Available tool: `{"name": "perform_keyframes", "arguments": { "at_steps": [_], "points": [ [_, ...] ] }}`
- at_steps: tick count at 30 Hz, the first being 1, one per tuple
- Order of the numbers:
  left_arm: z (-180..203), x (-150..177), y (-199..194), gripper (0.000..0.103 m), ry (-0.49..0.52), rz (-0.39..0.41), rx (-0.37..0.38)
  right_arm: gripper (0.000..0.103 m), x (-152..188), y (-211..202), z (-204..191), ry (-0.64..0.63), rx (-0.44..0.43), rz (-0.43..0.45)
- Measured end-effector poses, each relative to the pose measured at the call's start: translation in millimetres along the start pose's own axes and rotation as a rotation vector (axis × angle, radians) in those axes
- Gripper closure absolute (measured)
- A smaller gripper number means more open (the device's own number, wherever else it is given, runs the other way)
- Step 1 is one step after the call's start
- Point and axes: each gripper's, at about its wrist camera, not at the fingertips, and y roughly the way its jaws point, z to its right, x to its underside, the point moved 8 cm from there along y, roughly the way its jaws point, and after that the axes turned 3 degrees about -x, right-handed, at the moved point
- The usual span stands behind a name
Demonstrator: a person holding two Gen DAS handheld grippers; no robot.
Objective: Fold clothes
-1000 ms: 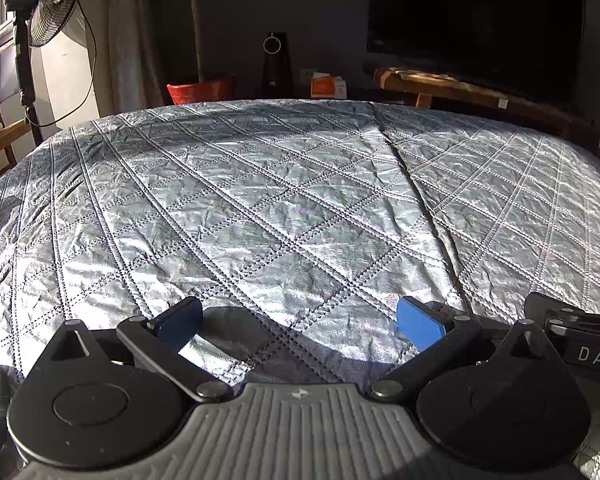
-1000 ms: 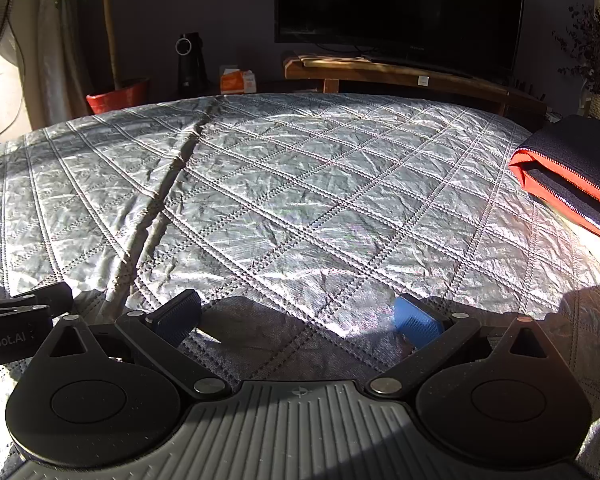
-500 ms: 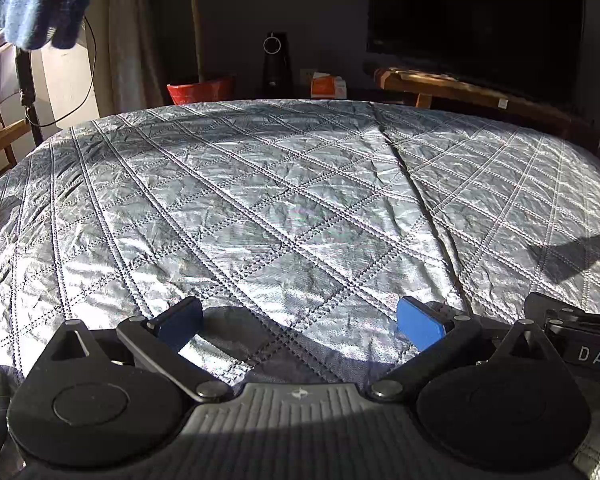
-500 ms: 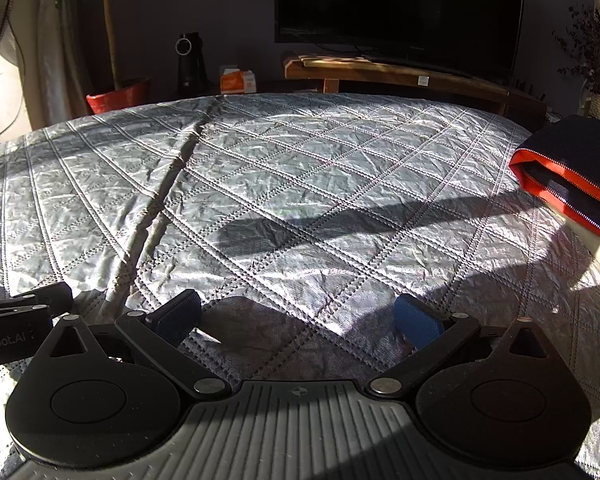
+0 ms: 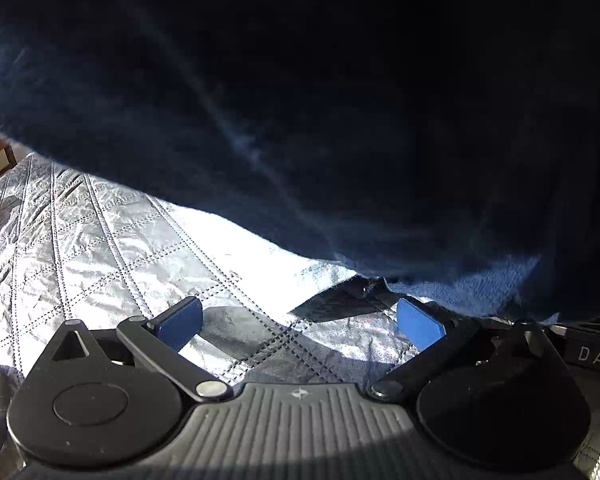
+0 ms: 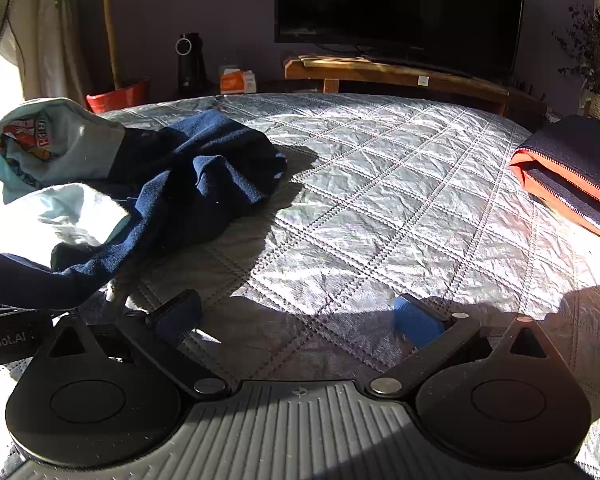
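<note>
"DAS", "Robot.AI" on tool [image 5: 592, 354] housings

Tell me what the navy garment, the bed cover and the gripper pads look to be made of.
Navy garment: soft, matte knit, likely fleece or cotton; fuzzy nap, limp folds.
Bed cover: thin quilted fabric with a silvery sheen, probably synthetic; crinkled, with stitched diamond lines.
Pads of the right gripper: blue, matte, seemingly rubber or plastic; fine ribbing.
</note>
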Motion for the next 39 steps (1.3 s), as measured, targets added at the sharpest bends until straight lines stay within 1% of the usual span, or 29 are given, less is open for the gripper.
{"name": "perform_keyframes", "arguments": {
  "at_steps": [39],
  "points": [
    [10, -1, -1, 0.000, 0.004, 0.000, 0.000, 0.000, 0, 1, -1, -0.001, 0.000, 0.000]
  ]
}}
